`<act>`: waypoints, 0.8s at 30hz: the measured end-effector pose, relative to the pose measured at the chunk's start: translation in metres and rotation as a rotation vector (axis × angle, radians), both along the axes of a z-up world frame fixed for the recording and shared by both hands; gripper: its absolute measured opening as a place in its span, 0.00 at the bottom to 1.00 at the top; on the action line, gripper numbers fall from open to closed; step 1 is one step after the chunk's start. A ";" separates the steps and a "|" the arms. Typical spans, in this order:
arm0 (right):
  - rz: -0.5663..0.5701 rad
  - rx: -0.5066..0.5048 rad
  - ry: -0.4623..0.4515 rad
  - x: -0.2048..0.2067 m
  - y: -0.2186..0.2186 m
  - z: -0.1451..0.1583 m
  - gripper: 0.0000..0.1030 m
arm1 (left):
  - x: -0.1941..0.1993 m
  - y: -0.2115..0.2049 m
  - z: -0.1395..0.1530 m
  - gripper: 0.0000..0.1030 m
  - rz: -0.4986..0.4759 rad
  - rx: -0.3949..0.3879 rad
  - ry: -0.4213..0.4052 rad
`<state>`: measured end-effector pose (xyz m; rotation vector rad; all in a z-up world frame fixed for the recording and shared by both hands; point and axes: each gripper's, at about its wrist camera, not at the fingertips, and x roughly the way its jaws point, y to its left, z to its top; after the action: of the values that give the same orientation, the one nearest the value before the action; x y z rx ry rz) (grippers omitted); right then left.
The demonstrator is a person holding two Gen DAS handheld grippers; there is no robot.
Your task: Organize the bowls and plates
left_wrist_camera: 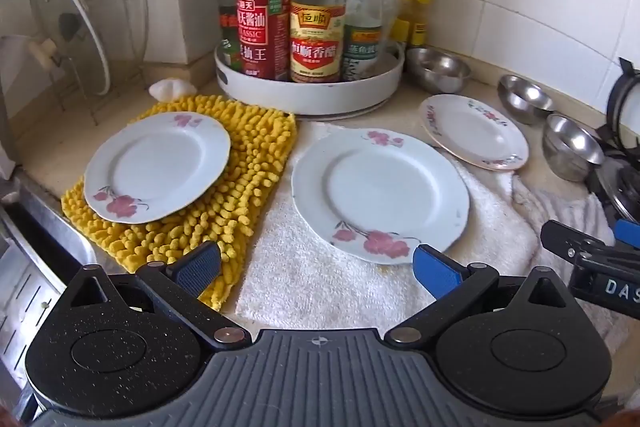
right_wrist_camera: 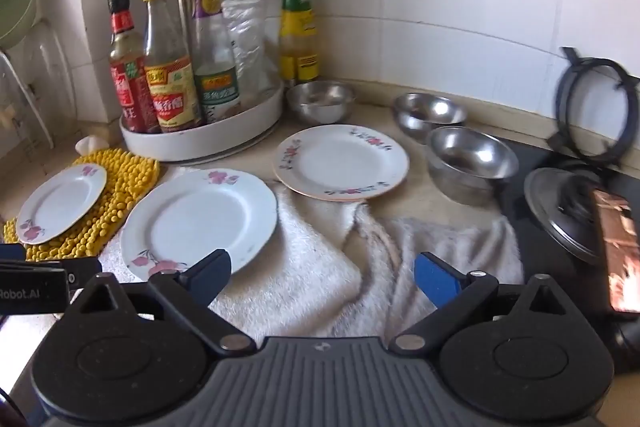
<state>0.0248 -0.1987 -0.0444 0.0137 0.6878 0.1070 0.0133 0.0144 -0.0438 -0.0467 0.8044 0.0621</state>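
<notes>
While both grippers gape wide — left gripper [left_wrist_camera: 318, 269], right gripper [right_wrist_camera: 322, 277] — nothing is held.

Three plates and three bowls spread across the counter [left_wrist_camera: 48, 151] before a bottle tray.

The left plate [left_wrist_camera: 157, 167] lies on a mat [left_wrist_camera: 248, 179]; just right of it the middle plate [left_wrist_camera: 380, 195] lies on a towel [left_wrist_camera: 328, 287]. The right plate [left_wrist_camera: 474, 131] sits farther back and to the right, its near edge resting on the towel. Behind the plates stands the tray [left_wrist_camera: 308, 91], full of upright bottles [left_wrist_camera: 318, 7]. One bowl [left_wrist_camera: 438, 69] sits right of the tray, behind the right plate; two more bowls [right_wrist_camera: 430, 115] [right_wrist_camera: 472, 163] sit right of that plate, one before the other, beside the stove [right_wrist_camera: 560, 227].
</notes>
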 end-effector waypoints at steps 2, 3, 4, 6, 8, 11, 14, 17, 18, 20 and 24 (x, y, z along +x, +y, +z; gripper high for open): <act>0.032 -0.004 0.005 0.010 -0.005 -0.002 1.00 | 0.004 -0.002 -0.001 1.00 0.021 -0.001 0.000; 0.048 0.003 0.010 0.016 -0.009 -0.003 1.00 | 0.008 -0.002 -0.001 1.00 0.032 0.000 0.003; 0.052 0.012 0.020 0.020 -0.009 -0.001 1.00 | 0.011 -0.003 -0.002 1.00 0.041 0.001 0.006; 0.080 0.016 0.042 0.028 -0.010 -0.006 1.00 | 0.017 -0.004 -0.001 1.00 0.054 -0.003 0.000; 0.108 0.007 0.048 0.039 -0.010 -0.011 1.00 | 0.023 -0.005 0.000 1.00 0.061 -0.008 -0.013; 0.135 0.025 0.034 0.045 -0.016 -0.012 1.00 | 0.033 -0.008 -0.004 1.00 0.056 -0.028 -0.013; 0.142 0.054 0.062 0.055 -0.020 -0.022 1.00 | 0.047 -0.016 -0.008 1.00 0.045 0.005 0.008; 0.134 0.097 0.092 0.062 -0.021 -0.029 1.00 | 0.061 -0.026 -0.013 1.00 -0.013 0.044 0.039; 0.133 0.094 0.091 0.064 -0.020 -0.029 1.00 | 0.067 -0.028 -0.015 1.00 -0.032 0.047 0.049; 0.123 0.088 0.094 0.068 -0.019 -0.030 1.00 | 0.078 -0.029 -0.020 1.00 -0.062 0.057 0.057; 0.071 0.101 0.156 0.077 -0.022 -0.041 0.99 | 0.101 -0.025 -0.023 1.00 -0.125 0.049 0.066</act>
<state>0.1014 -0.2206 -0.0852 0.0956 0.8384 0.2102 0.1147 -0.0101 -0.0667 0.0524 0.8702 -0.0347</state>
